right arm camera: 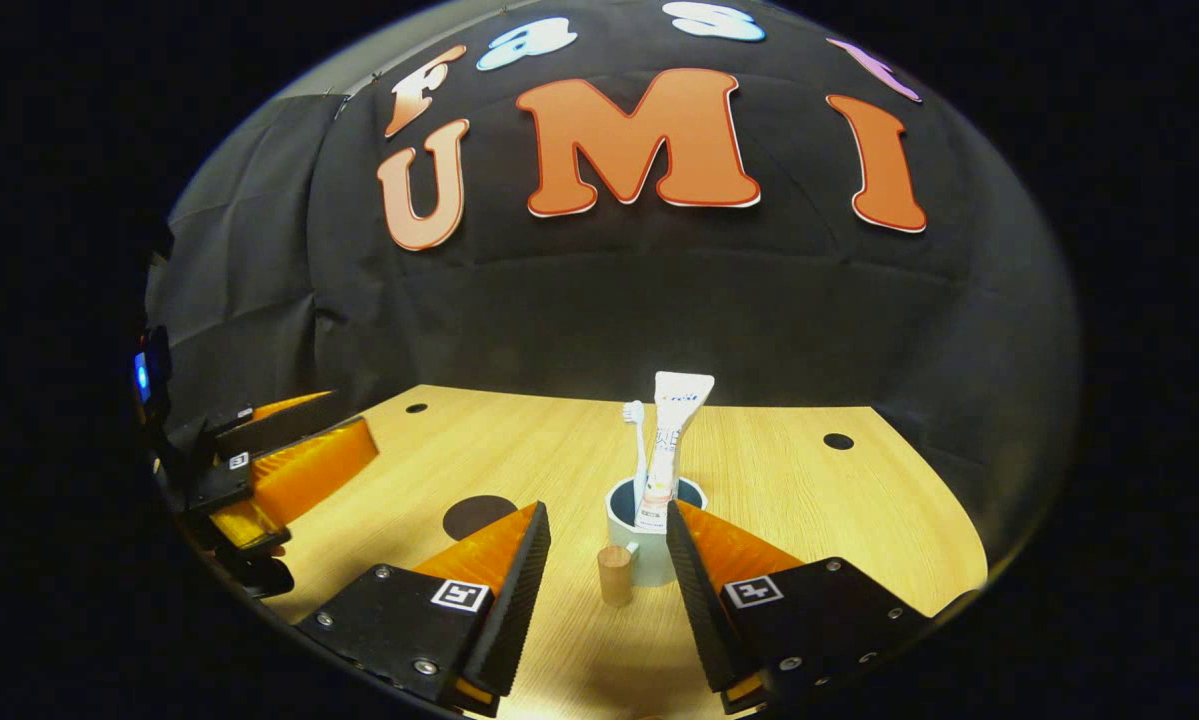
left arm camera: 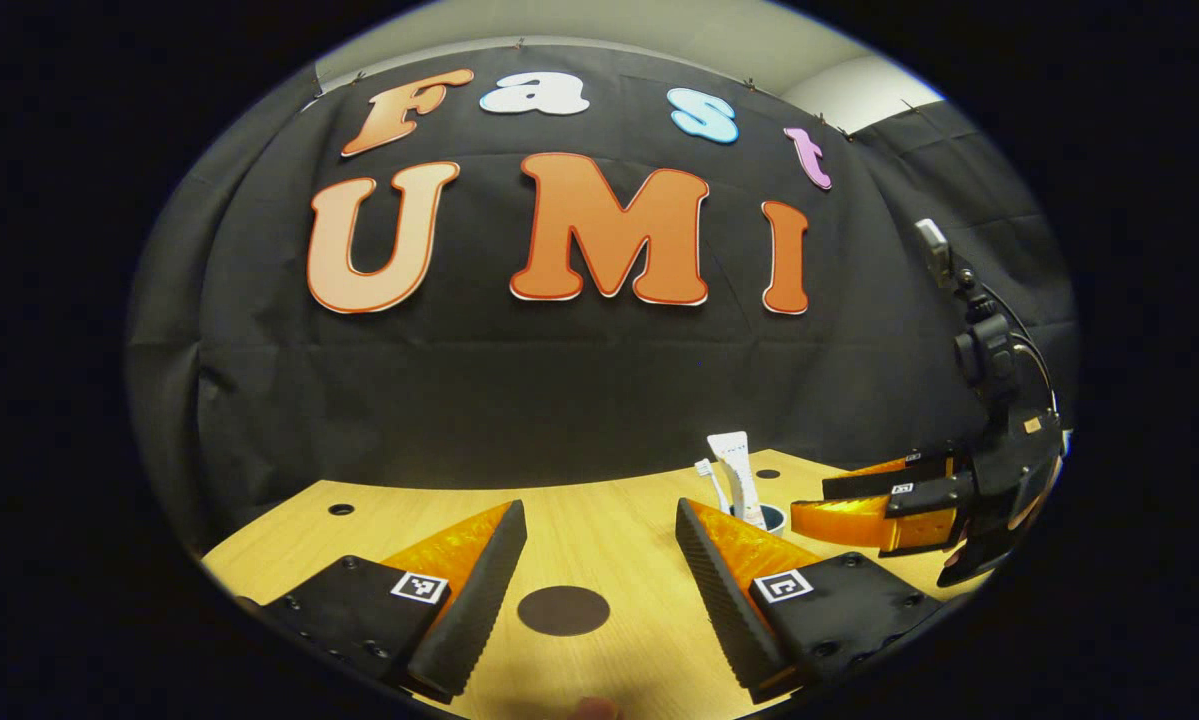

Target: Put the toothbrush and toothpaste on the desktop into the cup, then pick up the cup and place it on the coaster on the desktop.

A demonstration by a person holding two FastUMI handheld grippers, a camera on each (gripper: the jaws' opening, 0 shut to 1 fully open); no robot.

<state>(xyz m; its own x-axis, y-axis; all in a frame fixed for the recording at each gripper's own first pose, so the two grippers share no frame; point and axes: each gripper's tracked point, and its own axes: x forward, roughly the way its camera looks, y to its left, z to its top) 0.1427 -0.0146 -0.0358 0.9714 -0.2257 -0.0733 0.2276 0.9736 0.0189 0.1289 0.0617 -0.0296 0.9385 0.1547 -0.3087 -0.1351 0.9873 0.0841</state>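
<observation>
Both the toothbrush (right arm camera: 636, 440) and the toothpaste (right arm camera: 671, 450) already stand upright in the cup (right arm camera: 649, 545), so your step now is the lift. Your right gripper (right arm camera: 604, 545) has its fingers spread wide, with the cup's wooden handle (right arm camera: 615, 575) between them and the cup body just beyond; the right-hand finger sits close against the cup wall. Push forward until both fingers flank the cup body, close squarely, and lift level so the tall tube does not tip out.

The coaster (right arm camera: 474, 515) lies on the desktop (right arm camera: 809, 500) to the left of the cup, partly cut off by your finger. Your left gripper (left arm camera: 599, 560), fingers apart and holding nothing, hovers over that coaster (left arm camera: 563, 610); draw it aside. Whether the finger touches the cup is hard to tell.
</observation>
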